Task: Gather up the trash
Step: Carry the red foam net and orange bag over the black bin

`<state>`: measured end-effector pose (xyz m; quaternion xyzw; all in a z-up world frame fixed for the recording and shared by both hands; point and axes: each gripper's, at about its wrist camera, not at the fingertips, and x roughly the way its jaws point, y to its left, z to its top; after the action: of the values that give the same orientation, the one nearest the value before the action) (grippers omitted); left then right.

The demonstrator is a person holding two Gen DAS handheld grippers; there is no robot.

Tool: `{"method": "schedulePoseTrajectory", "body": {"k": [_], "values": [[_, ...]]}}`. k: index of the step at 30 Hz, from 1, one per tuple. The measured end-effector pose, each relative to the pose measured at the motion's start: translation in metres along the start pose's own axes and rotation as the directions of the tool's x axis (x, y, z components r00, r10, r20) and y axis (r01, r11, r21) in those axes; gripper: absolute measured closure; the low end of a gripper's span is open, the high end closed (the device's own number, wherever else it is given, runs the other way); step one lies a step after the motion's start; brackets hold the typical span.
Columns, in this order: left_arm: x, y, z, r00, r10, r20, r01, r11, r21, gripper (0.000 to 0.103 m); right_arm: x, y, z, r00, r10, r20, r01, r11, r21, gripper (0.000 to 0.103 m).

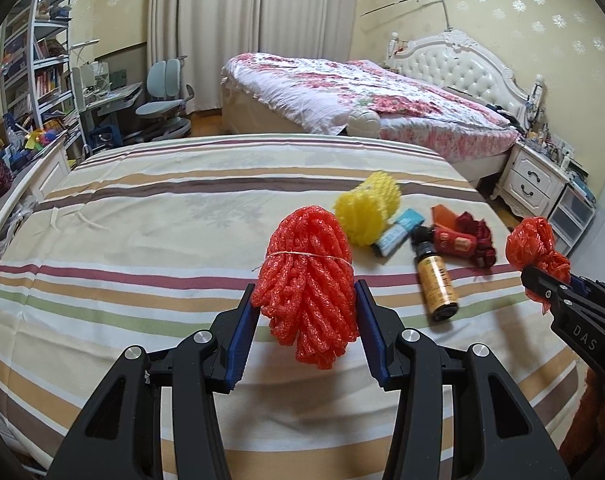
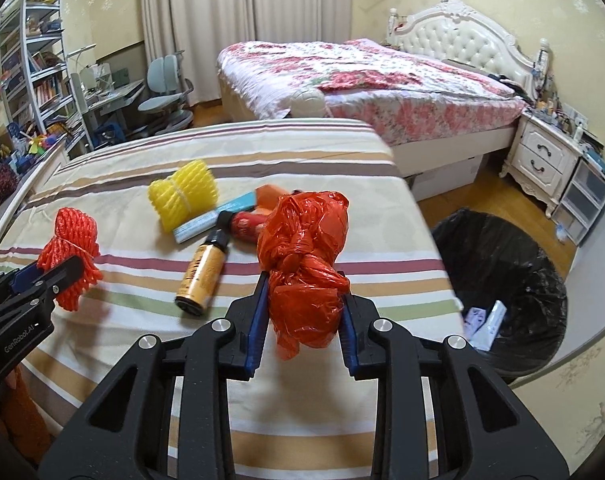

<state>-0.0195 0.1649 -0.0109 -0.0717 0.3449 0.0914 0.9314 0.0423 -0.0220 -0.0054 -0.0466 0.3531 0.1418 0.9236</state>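
Bottle [image 2: 201,276] label blurred, unreadable, bin [image 2: 502,264] edge cut off, left gripper [image 1: 305,304] jaws clamped on red foam net [image 1: 308,280], right gripper [image 2: 304,300] jaws pinching knotted red bag [image 2: 306,264], both angled down above striped bed [image 1: 142,240].

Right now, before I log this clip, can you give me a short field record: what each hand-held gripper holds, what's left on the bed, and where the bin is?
left hand-held gripper: shut on red foam net
right hand-held gripper: shut on red plastic bag
left on striped bed: yellow foam net, amber bottle, blue box, red wrappers
bin: black-lined, on floor beside bed, some trash inside
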Motion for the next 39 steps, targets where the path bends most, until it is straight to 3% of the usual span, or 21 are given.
{"method": "schedulePoseTrajectory", "body": {"k": [9, 20, 39], "values": [[-0.006, -0.057, 0.01, 0.995, -0.1, 0.031, 0.097, 0.991, 0.092, 0.055, -0.012, -0.058, 0.001, 0.993, -0.118, 0.029, 0.116, 0.99, 0.077, 0.073], [0.014, -0.142, 0.024, 0.975, -0.222, 0.011, 0.216, 0.958, 0.19, 0.055, -0.012, -0.129, -0.003, 0.971, -0.237, 0.027, 0.229, 0.959, 0.167, 0.073], [0.063, -0.243, 0.031, 0.963, -0.265, -0.05, 0.268, 0.917, 0.295, 0.055, 0.015, -0.199, -0.006, 0.946, -0.324, -0.013, 0.317, 0.916, 0.247, 0.073]]}}
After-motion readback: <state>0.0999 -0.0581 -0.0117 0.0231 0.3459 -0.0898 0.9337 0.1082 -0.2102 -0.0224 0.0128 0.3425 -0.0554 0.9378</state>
